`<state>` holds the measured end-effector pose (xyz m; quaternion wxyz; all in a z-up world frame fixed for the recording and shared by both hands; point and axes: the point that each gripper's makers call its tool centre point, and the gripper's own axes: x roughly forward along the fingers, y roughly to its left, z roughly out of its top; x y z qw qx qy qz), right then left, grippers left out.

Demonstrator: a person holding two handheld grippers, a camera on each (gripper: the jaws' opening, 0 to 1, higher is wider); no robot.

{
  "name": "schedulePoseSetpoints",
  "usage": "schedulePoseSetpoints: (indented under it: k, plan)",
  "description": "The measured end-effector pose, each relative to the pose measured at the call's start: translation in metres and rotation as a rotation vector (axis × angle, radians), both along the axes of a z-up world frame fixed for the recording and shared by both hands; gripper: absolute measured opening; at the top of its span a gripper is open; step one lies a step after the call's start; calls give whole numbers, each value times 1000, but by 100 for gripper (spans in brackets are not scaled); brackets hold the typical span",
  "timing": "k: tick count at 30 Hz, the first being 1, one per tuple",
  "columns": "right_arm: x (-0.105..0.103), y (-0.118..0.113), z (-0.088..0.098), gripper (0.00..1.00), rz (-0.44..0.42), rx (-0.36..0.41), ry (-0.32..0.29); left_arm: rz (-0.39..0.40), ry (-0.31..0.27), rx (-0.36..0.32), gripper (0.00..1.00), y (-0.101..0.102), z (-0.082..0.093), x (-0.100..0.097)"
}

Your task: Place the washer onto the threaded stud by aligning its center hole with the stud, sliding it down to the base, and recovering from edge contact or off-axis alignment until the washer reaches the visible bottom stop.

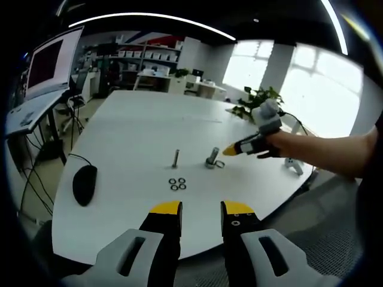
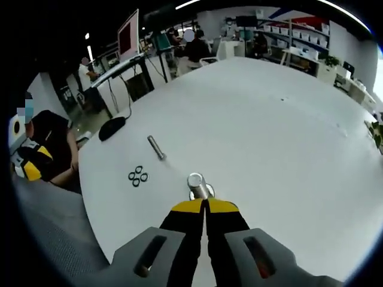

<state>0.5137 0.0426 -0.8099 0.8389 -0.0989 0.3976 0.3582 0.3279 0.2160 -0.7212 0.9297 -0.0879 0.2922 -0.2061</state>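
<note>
White tabletop (image 1: pixel 131 131): your right gripper (image 2: pixel 205 209), jaws clenched, seems to be seating a washer (image 1: pixel 219 164) at the stud (image 2: pixel 197 184) base, spare washers (image 2: pixel 137 176) at nine o'clock; left gripper (image 1: pixel 200 209) released—next, confirm bottom stop.

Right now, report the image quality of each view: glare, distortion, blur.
Left gripper view: the windows at upper right blow out to white, and fisheye bends the white table edge; the loose washers are small but distinct. Right gripper view: even light, no glare on the table, the stud reads sharp just beyond the right gripper, and the edges curve strongly.
</note>
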Motion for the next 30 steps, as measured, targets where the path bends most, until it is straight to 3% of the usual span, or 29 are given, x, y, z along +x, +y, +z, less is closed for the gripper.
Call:
schedulePoseSetpoints:
  k: [10,30]
  plan:
    - [0,-3,-1,3,-7,8,6,-6,3,3,23,-1,0,0]
    - [-14,-16,-20,3,-3,-15,47,-5,11,7,23,0,-2,-1]
